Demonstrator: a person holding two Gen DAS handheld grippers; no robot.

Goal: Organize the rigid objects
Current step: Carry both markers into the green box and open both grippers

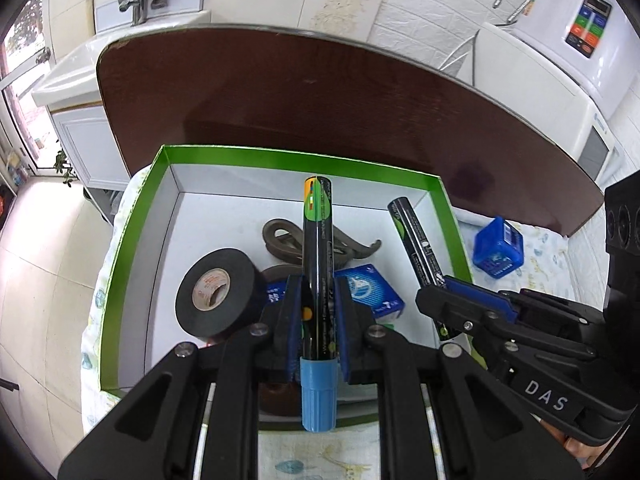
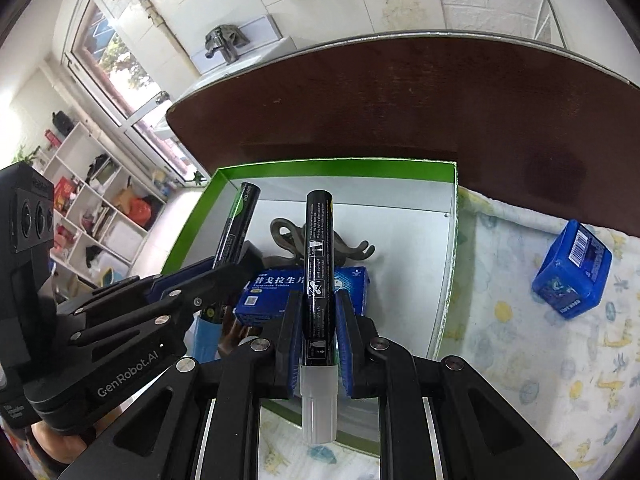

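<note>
The green-rimmed box (image 1: 120, 264), mid-frame, collects the rigid items. The left gripper (image 1: 317, 296) pinches a blue-capped marker (image 1: 318, 240) above it; the right gripper (image 2: 318, 312) pinches a grey-capped marker (image 2: 319, 264), probably both for dropping inside.

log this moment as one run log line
left tool: shut on blue-capped marker | right tool: shut on grey-capped marker | both over green box | blue tub: outside, on cloth
</note>
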